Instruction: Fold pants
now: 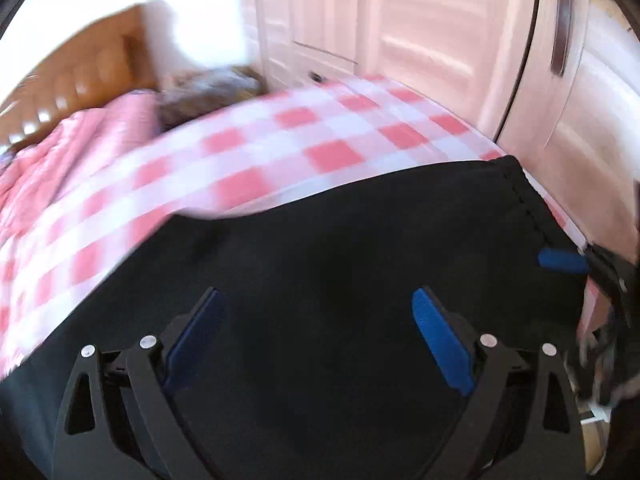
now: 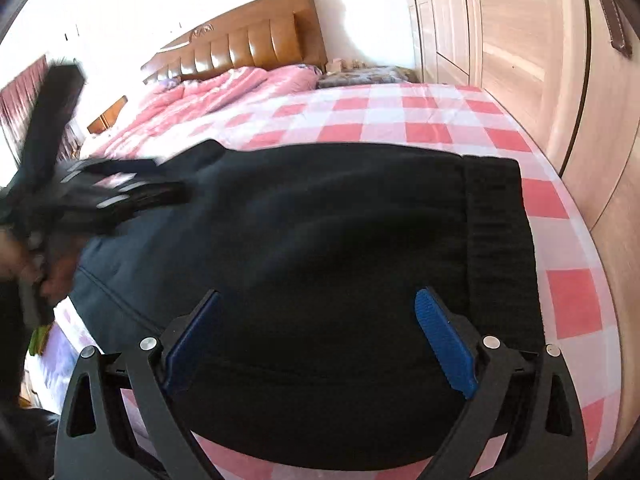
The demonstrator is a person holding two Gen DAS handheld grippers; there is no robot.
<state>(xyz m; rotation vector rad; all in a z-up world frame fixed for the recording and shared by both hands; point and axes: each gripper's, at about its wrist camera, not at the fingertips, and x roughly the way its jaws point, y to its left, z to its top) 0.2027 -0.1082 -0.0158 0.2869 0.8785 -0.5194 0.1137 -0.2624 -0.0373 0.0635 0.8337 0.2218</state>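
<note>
Black pants (image 2: 320,240) lie spread on a bed with a pink and white checked sheet (image 2: 400,120). The ribbed waistband (image 2: 500,240) is at the right end in the right wrist view. My right gripper (image 2: 316,300) is open and empty, just above the pants near the waistband. My left gripper (image 1: 316,300) is open and empty above the pants (image 1: 340,260), whose stitched edge (image 1: 524,200) shows at the right. The left wrist view is blurred. The right gripper's blue fingertip (image 1: 560,261) shows at its right edge. The left gripper (image 2: 120,192) shows blurred at the left of the right wrist view.
A pink quilt (image 2: 208,92) and a brown padded headboard (image 2: 248,40) are at the far end of the bed. Pale wooden wardrobe doors (image 2: 520,60) stand close along the bed's right side. A dark patterned cloth (image 2: 360,74) lies by the headboard corner.
</note>
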